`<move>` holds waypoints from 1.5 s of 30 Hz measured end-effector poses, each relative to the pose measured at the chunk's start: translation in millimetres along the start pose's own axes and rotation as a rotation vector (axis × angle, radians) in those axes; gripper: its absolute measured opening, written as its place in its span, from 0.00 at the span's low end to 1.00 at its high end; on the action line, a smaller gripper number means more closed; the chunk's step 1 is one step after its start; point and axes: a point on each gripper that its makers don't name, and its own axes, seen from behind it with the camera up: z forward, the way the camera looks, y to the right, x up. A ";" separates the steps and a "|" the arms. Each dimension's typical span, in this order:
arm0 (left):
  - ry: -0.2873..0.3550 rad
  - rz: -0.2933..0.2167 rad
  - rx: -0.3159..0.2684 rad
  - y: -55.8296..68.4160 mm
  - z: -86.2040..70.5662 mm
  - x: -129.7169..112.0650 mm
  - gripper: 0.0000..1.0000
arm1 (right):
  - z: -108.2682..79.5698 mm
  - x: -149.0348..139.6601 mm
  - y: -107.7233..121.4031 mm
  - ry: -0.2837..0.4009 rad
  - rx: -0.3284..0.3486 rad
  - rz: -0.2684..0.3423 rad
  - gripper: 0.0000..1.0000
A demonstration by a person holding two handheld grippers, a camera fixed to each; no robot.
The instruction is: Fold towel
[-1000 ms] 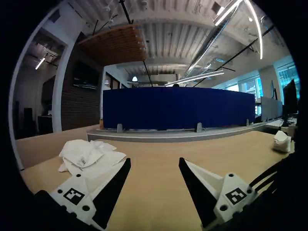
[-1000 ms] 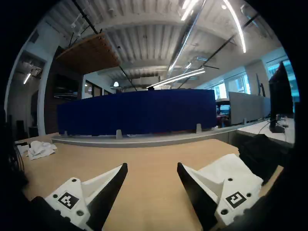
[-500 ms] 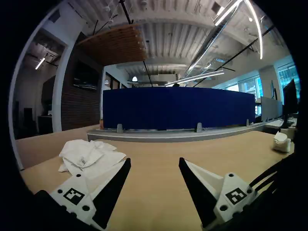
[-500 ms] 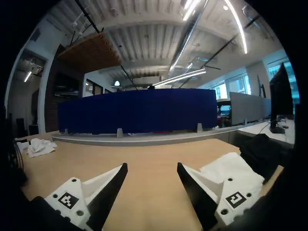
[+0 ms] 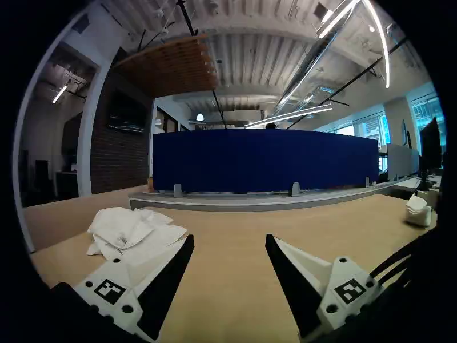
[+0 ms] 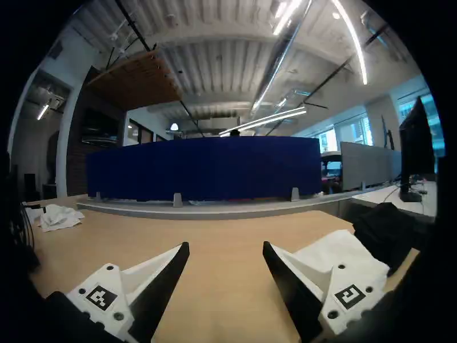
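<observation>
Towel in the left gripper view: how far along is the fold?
Done: nothing yet; the white towel lies crumpled on the wooden table. A flatter white cloth sits by the right gripper; whether it is folded, I cannot tell. In hand: nothing; left gripper and right gripper both empty, jaws apart. Left: grasp, spread, fold.

No readable text; towel tag (image 5: 121,238) illegible (jaws carry patterned marker squares (image 5: 109,290)).

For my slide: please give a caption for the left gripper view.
Open left gripper; a crumpled white towel lies on the wooden table ahead.
</observation>
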 end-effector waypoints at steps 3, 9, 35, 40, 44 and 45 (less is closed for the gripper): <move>0.000 0.000 0.000 0.1 0.0 0.2 0.93 | -0.3 0.3 -0.9 0.001 0.005 -0.009 1.00; 0.000 0.000 0.000 0.2 0.2 0.5 0.93 | 0.2 -3.3 -5.0 0.000 0.006 -0.037 1.00; 0.000 0.000 0.000 0.9 0.1 0.6 0.93 | 0.1 -2.8 -3.0 0.000 -0.001 -0.034 1.00; 0.000 0.000 0.000 0.7 0.1 0.3 0.93 | 1.0 -2.8 -2.9 0.000 -0.001 -0.034 1.00; 0.000 0.000 0.000 0.5 -0.1 -0.1 0.93 | 1.4 -2.9 -2.5 0.000 -0.001 -0.034 1.00; 0.000 0.000 0.000 0.4 -0.1 -0.1 0.93 | 1.4 -2.9 -2.4 0.000 -0.001 -0.034 1.00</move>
